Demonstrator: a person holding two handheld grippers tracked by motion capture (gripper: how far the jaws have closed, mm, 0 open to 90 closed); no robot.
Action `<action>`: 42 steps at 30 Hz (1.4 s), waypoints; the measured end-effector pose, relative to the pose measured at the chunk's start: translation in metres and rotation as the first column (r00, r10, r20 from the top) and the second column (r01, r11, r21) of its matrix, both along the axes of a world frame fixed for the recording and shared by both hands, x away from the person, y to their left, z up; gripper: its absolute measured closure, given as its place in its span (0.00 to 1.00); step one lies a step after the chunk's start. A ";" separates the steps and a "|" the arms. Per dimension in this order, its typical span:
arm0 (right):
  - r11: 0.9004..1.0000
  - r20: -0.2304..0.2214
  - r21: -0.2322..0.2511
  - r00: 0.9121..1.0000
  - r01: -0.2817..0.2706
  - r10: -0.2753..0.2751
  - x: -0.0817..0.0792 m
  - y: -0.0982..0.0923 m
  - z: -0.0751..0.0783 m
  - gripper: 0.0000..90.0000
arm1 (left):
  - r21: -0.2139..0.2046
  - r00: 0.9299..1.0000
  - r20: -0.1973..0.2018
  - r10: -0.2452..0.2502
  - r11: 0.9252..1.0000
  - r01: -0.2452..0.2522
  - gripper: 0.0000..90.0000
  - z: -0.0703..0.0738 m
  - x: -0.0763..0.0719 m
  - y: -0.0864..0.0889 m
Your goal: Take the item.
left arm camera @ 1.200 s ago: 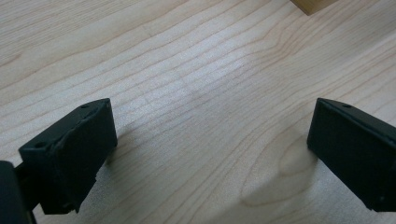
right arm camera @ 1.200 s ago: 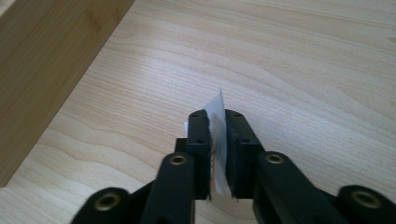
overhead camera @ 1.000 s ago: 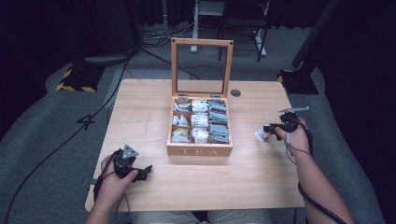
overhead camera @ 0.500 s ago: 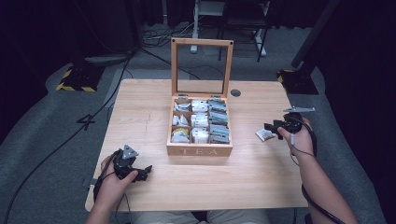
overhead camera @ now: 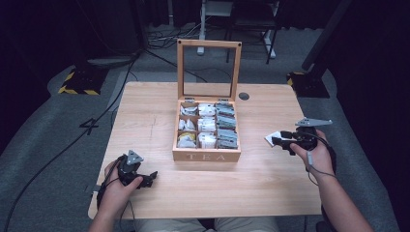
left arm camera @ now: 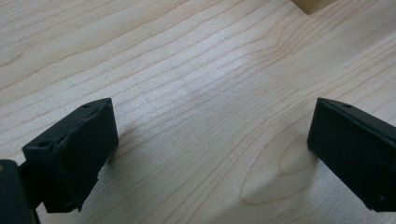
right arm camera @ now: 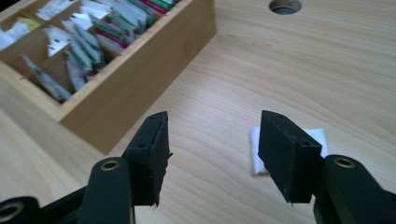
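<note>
While both grippers' fingers [right arm camera: 154,154] stand released, a white packet [right arm camera: 315,137] lies beside the tea box [overhead camera: 207,155]

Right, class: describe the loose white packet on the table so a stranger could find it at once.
Start at the open wooden tea box in the middle of the table, then look to its right. There a small white packet lies flat on the bare wood, just beside the right gripper. Unlike every other packet, it lies outside the box's compartments.
</note>
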State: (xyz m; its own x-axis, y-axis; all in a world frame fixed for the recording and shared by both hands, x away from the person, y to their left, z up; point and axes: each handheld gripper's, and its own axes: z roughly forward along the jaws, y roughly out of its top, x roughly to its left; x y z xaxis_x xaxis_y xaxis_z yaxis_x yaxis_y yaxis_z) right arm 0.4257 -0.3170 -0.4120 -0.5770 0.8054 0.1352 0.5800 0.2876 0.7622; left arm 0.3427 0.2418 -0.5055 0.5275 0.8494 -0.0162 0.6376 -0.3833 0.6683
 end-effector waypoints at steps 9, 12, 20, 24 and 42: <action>0.998 0.026 0.000 0.997 -0.069 0.069 -0.026 0.013 0.003 0.47 | -0.003 1.000 0.000 -0.001 1.000 0.001 0.03 0.000 0.000 0.000; 0.996 0.025 -0.012 0.996 -0.083 0.083 -0.033 0.018 0.001 0.47 | -0.003 1.000 0.000 -0.001 1.000 0.001 0.03 0.000 0.000 0.000; 0.992 0.027 -0.012 0.992 -0.126 0.126 -0.048 0.030 -0.007 0.45 | -0.004 1.000 0.000 -0.001 1.000 0.001 0.03 0.000 0.000 0.000; 0.990 0.031 -0.016 0.990 -0.137 0.138 -0.056 0.033 -0.014 0.44 | -0.007 1.000 -0.003 -0.002 1.000 0.002 0.02 0.000 0.000 0.000; 0.985 0.005 -0.032 0.985 -0.172 0.172 -0.062 0.046 -0.063 0.44 | -0.006 1.000 -0.006 -0.005 1.000 0.005 0.02 0.000 0.000 0.000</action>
State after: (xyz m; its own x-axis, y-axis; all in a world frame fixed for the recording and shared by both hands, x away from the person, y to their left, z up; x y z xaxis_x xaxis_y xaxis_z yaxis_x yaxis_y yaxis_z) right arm 0.3633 -0.2706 -0.4749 -0.7082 0.6979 0.1070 0.5144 0.4062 0.7553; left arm 0.3431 0.2420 -0.5055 0.5314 0.8468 -0.0242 0.6398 -0.3824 0.6666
